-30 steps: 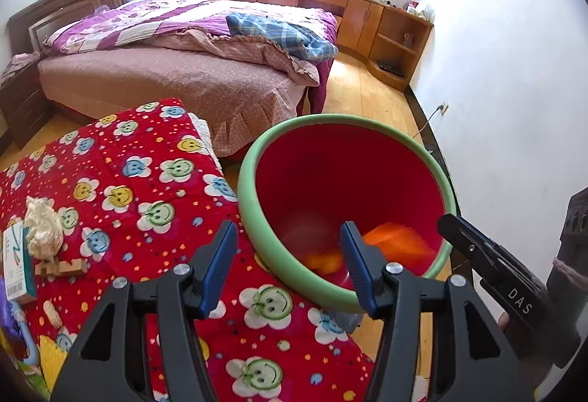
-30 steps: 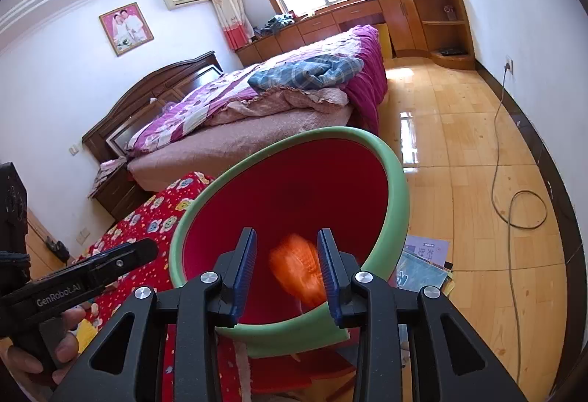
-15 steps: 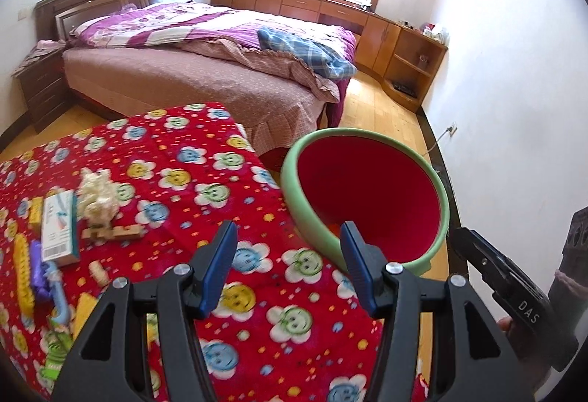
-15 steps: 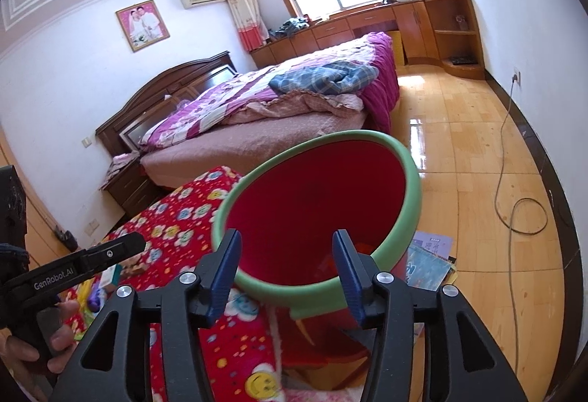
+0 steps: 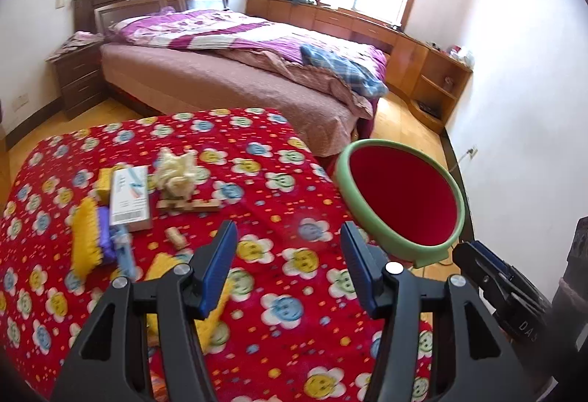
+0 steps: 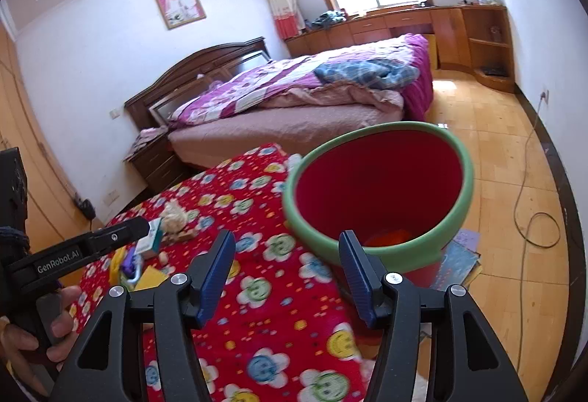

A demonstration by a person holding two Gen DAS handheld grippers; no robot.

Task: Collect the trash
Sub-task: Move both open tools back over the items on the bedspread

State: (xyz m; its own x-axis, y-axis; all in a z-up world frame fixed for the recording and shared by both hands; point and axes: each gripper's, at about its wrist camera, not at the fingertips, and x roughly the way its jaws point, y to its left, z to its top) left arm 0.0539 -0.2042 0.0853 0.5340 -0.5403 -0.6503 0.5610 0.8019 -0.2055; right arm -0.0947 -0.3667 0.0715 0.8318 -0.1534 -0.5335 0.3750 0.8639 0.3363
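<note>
Left gripper hangs over the red cloth, jaws parted, nothing between them. Right gripper is opening, also empty, near the bin. The bin, red with a green rim, stands on the floor at the cloth's right edge; an orange scrap lies inside. A crumpled wad, a box and small bits lie on the cloth's left half.

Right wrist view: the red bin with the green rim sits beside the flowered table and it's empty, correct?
Not empty. The right wrist view shows something orange at the bottom of the red bin, which does sit beside the flowered table.
</note>
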